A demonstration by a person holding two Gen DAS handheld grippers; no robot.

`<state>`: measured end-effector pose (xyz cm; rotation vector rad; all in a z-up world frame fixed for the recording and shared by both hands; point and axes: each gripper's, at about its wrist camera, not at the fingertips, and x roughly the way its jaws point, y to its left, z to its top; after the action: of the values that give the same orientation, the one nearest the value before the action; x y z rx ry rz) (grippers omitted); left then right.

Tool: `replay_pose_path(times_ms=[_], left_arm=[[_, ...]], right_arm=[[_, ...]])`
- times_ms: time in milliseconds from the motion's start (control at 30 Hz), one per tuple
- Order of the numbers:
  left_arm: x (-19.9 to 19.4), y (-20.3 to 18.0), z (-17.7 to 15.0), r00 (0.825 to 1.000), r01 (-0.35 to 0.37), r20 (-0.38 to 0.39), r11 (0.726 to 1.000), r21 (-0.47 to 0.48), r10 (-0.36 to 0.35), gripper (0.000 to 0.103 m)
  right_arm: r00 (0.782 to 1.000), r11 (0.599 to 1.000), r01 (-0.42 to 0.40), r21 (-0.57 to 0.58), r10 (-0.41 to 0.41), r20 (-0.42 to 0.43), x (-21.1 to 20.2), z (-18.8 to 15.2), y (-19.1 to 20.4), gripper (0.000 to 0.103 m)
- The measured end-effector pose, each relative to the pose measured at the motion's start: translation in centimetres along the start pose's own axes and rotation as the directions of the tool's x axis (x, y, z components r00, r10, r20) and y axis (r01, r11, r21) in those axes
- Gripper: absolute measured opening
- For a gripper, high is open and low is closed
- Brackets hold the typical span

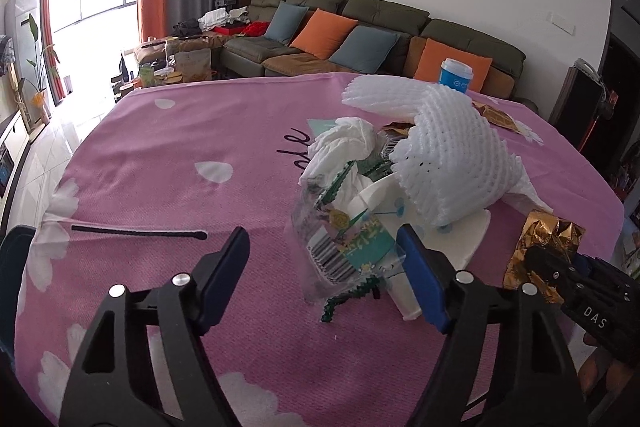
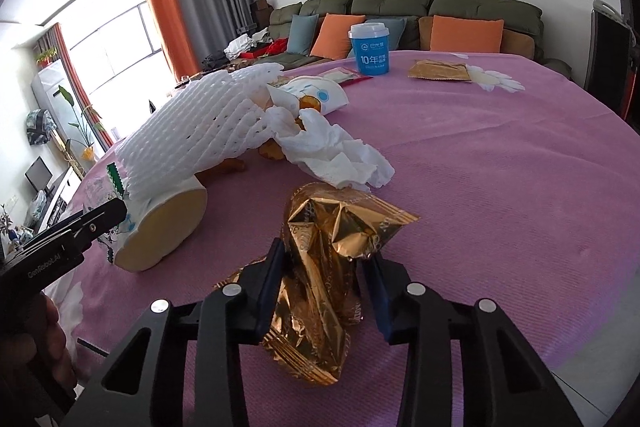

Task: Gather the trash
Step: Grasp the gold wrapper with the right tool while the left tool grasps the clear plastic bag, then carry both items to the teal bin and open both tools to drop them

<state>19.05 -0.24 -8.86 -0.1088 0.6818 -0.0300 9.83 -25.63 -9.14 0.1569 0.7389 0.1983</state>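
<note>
Trash lies heaped on the pink cloth of our table: a white foam net draped over a tipped paper cup, a crumpled tissue, and a clear plastic wrapper with a barcode and green print.

Our right gripper has a crinkled gold foil wrapper between its blue pads. The pads stand close together and press the foil on both sides, so we read it as clamped on the wrapper, which crumples up between them and spills below onto the cloth.

Our left gripper has its pads apart. The clear plastic wrapper sits near the right pad, and the left pad is over bare cloth; we see no squeeze on the wrapper. In the right wrist view the tip of this gripper is just beside the paper cup's side, at the edge of the foam net.

Farther back on the table stand a blue cup with a white lid, a flat gold packet and a small red-edged wrapper, all well apart from both grippers. A thin black stick lies on the cloth to the left of the left gripper. A green sofa with orange and blue cushions lies behind the table.
</note>
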Motion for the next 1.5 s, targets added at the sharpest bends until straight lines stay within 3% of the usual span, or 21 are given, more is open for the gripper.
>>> replay_pose_path(times_ms=[367, 833, 1067, 1267, 1500], left_arm=[[-1.1, 0.5, -1.1, 0.999, 0.006, 0.05, 1.0, -0.014, -0.005, 0.032], [-6.3, 3.6, -2.1, 0.986, 0.048, 0.165, 0.996, -0.072, -0.036, 0.028], [-10.7, 7.4, -2.7, 0.974, -0.008, 0.223, 0.99, -0.139, 0.04, 0.028], [-14.4, 13.0, -4.2, 0.952, -0.14, 0.235, 0.961, -0.237, 0.197, 0.028], [-17.5, 20.6, -6.1, 0.914, -0.282, 0.182, 0.892, -0.354, 0.362, 0.028]], right_arm=[[1.0, 1.0, -0.018, -0.015, 0.018, -0.001, -0.8, -0.3, 0.2, 0.016], [0.997, 0.999, -0.023, -0.029, 0.025, 0.073, -5.2, -0.8, 1.5, 0.012], [0.982, 0.983, -0.132, -0.128, 0.147, 0.117, -6.8, 0.4, 6.2, 0.012], [0.939, 0.913, -0.315, -0.26, 0.339, 0.053, -5.0, 1.7, 13.6, 0.012], [0.84, 0.75, -0.527, -0.399, 0.531, -0.111, -2.2, 3.4, 25.3, 0.012]])
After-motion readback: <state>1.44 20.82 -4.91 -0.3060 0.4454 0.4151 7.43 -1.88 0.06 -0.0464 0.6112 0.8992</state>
